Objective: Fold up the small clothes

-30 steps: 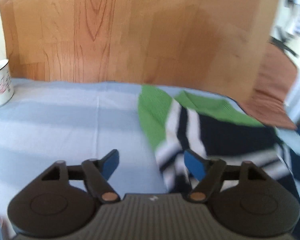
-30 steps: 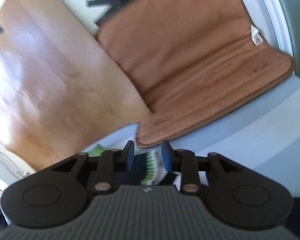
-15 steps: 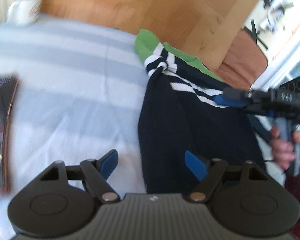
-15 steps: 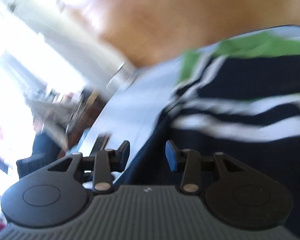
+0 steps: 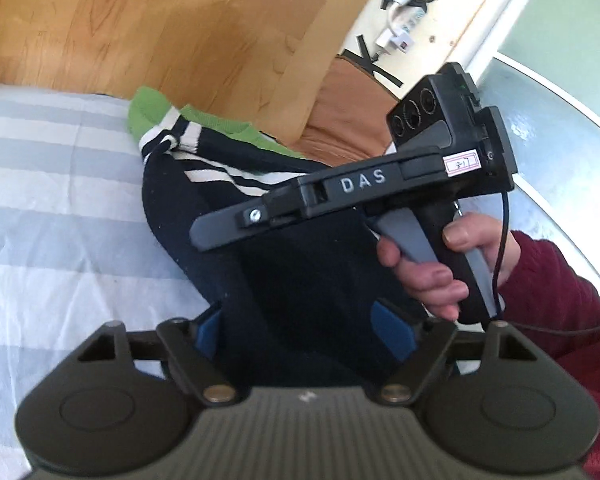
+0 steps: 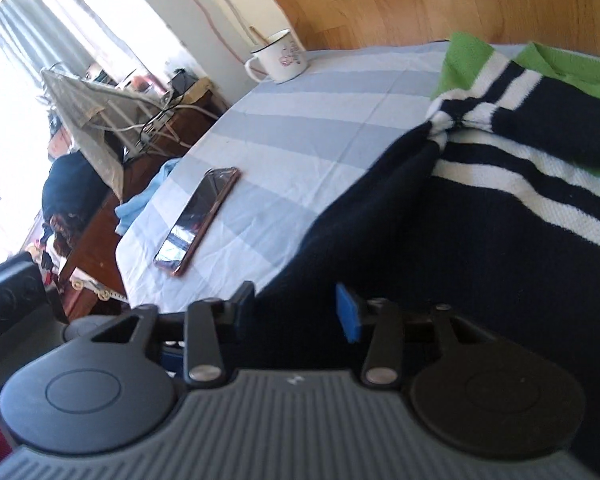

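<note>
A small navy knit sweater [image 5: 300,264] with white stripes and green trim lies on a blue-and-white striped cloth [image 5: 60,216]. It also fills the right wrist view [image 6: 480,240]. My left gripper [image 5: 300,332] is open, its blue pads either side of the sweater's near navy edge. My right gripper [image 6: 296,312] is open over the navy part, jaws apart with cloth between them. In the left wrist view the right gripper's body [image 5: 356,192] hovers over the sweater, held by a hand.
A phone [image 6: 198,220] lies on the striped cloth left of the sweater. A white enamel mug [image 6: 278,60] stands at the far edge by the wooden headboard [image 5: 180,20]. A brown cushion [image 5: 340,120] lies beyond the sweater. The bed's left edge drops to furniture.
Both grippers have come down and closer to the sweater's near navy part. The right gripper swung from the cushion side to over the sweater and opened wider. The sweater's sleeve now lies folded across.
</note>
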{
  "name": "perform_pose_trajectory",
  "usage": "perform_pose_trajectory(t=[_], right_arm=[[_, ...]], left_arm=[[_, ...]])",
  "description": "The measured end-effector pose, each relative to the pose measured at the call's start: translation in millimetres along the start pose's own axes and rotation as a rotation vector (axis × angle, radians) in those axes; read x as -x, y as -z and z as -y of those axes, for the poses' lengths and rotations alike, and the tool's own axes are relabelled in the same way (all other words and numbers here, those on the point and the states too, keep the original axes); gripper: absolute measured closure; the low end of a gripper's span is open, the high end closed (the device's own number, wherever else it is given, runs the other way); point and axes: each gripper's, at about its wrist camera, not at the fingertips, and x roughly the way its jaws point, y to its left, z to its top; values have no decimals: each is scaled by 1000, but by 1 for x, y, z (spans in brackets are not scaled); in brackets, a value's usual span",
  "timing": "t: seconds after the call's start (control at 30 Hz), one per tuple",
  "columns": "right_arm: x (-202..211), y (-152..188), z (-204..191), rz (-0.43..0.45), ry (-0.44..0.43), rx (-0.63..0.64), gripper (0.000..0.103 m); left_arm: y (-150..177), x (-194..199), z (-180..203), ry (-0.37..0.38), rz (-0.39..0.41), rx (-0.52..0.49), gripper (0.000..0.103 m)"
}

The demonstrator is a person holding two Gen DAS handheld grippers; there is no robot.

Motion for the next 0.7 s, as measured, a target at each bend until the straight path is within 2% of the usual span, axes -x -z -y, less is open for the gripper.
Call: perform_pose_trajectory(t=[0.03,0.1,0.13,0.17,0.2,0.3,0.33,0.4,0.47,0.6,0.67,0.7], right_arm=[[-6,1,-2,-20,2,14,40],[-16,6,-6,-62,12,37,40],[-18,7,-6,-69,13,39,49],[-18,8,-4,-74,0,41,75],[-15,8,-1,-74,-3,34,86],[3,10,18,-6,-90,-42,88],[10,12,25,17,-122,-76,88],[20,17,40,52,-167,-139,88],[23,20,49,74,-194,-194,88],[28,23,55,123,-264,-250,88],[29,23,55,134,-278,-259,88],[28,23,54,134,-284,-267,88]], left_arm=[[0,-1,-1,1,-3,11,25],[0,-5,-2,1,-16,25,25],[0,-6,-2,-5,-22,19,25],[2,-4,-2,-9,-26,10,25],[3,1,-5,-10,-19,6,25],[5,22,-22,-25,41,39,21],[5,27,-30,-31,61,71,17],[0,27,-49,-22,82,160,17],[-5,19,-61,31,78,232,16],[-11,-10,-61,154,37,268,17],[-7,-20,-60,241,14,297,36],[-5,-21,-58,277,5,305,62]])
